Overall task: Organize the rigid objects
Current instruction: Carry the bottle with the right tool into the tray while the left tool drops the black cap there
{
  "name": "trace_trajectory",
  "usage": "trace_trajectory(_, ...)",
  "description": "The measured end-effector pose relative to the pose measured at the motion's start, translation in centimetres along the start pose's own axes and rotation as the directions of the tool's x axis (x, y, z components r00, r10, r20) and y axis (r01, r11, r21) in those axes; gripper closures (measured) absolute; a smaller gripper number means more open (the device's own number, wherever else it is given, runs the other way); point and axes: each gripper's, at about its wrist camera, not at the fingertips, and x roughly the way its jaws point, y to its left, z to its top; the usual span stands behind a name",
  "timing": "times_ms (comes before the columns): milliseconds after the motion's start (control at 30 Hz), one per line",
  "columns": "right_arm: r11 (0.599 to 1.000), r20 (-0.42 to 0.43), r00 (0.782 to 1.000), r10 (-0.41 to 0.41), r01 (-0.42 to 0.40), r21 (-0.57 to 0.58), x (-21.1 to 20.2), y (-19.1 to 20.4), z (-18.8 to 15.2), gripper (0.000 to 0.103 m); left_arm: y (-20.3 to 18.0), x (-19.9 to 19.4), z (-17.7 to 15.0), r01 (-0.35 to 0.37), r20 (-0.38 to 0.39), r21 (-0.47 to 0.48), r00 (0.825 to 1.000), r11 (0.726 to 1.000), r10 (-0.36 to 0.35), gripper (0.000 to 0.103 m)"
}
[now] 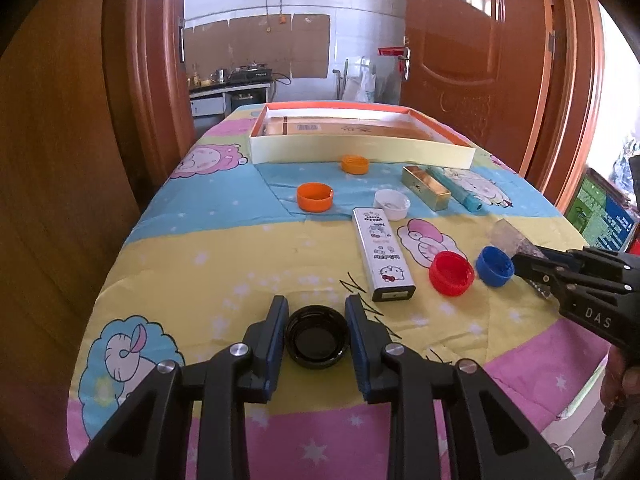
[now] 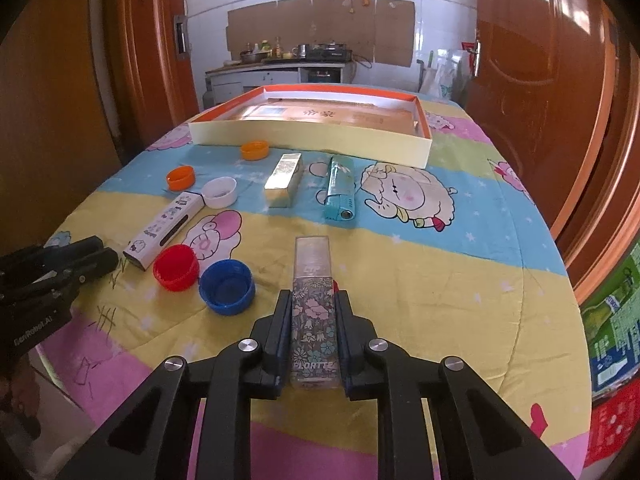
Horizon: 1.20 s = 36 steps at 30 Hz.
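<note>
My left gripper (image 1: 316, 305) is shut on a black bottle cap (image 1: 317, 338) that lies open side up on the quilted table cover near the front edge. My right gripper (image 2: 313, 292) is shut on a clear floral-printed box (image 2: 314, 320) lying lengthwise between its pads, its far end sticking out past the fingertips. A red cap (image 2: 176, 269) and a blue cap (image 2: 227, 286) rest side by side between the two grippers. A shallow orange-rimmed tray (image 1: 360, 152) sits at the far end of the table.
Before the tray lie two orange caps (image 1: 315, 197) (image 1: 355, 164), a white cap (image 1: 392, 204), a white cartoon-printed box (image 1: 382, 256), a gold box (image 1: 428, 186) and a teal box (image 1: 460, 188). Wooden doors flank the table. A kitchen counter stands beyond.
</note>
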Motion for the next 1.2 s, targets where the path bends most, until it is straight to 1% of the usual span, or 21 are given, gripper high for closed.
trace_trajectory(167, 1.000, 0.033, 0.999, 0.003, -0.003, -0.005, -1.4, 0.3, 0.1, 0.083, 0.3, -0.7, 0.3, 0.015, 0.016, 0.002, 1.000, 1.000, -0.015, 0.073)
trace_trajectory(300, 1.000, 0.070, 0.998, 0.007, -0.007, -0.006, -2.9, 0.0, 1.3, 0.083, 0.8, -2.0, 2.2, 0.017, 0.053, -0.011, 0.998, 1.000, -0.016, 0.073)
trace_trajectory(400, 1.000, 0.087, 0.996, 0.021, -0.020, -0.010, -3.5, -0.6, 3.2, 0.083, 0.6, -2.6, 5.2, 0.021, 0.072, 0.004, 0.997, 1.000, -0.021, 0.073)
trace_trajectory(500, 1.000, 0.118, 0.993, 0.027, -0.025, -0.016, -4.1, -1.4, 6.1, 0.083, 0.0, -3.0, 8.3, -0.001, 0.111, 0.043, 0.994, 0.999, -0.003, 0.073)
trace_trajectory(533, 1.000, 0.127, 0.992, 0.025, -0.023, -0.019, -4.1, -1.7, 7.1, 0.083, -0.1, -2.9, 9.8, -0.012, 0.123, 0.053, 0.992, 0.999, 0.005, 0.073)
trace_trajectory(600, 0.999, 0.137, 0.990, 0.027, -0.023, -0.024, -4.0, -2.4, 9.4, 0.083, -0.3, -2.7, 12.3, -0.009, 0.137, 0.057, 0.991, 0.998, 0.001, 0.073)
trace_trajectory(633, 0.999, 0.135, 0.990, 0.036, -0.033, -0.026, -3.8, -2.8, 10.4, 0.083, -0.5, -2.2, 14.0, -0.009, 0.135, 0.057, 0.991, 0.998, 0.001, 0.073)
trace_trajectory(700, 0.998, 0.123, 0.991, 0.054, -0.051, -0.022, -2.8, -3.8, 12.7, 0.083, -0.7, -0.8, 16.5, -0.003, 0.115, 0.056, 0.993, 0.998, -0.004, 0.073)
trace_trajectory(767, 0.999, 0.111, 0.993, 0.051, -0.049, -0.017, -1.5, -4.7, 14.9, 0.083, -1.0, 1.1, 18.7, -0.006, 0.087, 0.063, 0.996, 0.998, 0.001, 0.073)
trace_trajectory(867, 0.998, 0.086, 0.994, 0.065, -0.065, -0.006, 0.7, -5.8, 17.5, 0.083, -1.1, 4.6, 21.2, -0.011, 0.043, 0.071, 0.999, 0.997, 0.008, 0.073)
trace_trajectory(933, 0.997, 0.062, 0.995, 0.078, -0.078, -0.001, 2.6, -6.4, 18.9, 0.083, -0.8, 7.0, 22.4, 0.017, 0.019, 0.056, 1.000, 0.998, -0.018, 0.073)
trace_trajectory(967, 0.997, 0.047, 0.995, 0.082, -0.083, 0.002, 3.6, -6.7, 19.4, 0.083, -0.7, 8.0, 22.8, 0.020, 0.000, 0.050, 1.000, 0.999, -0.020, 0.073)
trace_trajectory(1033, 0.996, 0.013, 0.996, 0.083, -0.083, 0.009, 6.1, -7.2, 20.2, 0.083, 0.0, 10.6, 23.6, 0.053, -0.046, 0.026, 0.998, 0.998, -0.051, 0.073)
trace_trajectory(1200, 0.997, -0.074, 0.994, 0.077, -0.074, 0.037, 11.3, -8.1, 21.1, 0.083, 0.7, 16.0, 24.2, 0.051, -0.148, 0.009, 0.988, 0.999, -0.049, 0.073)
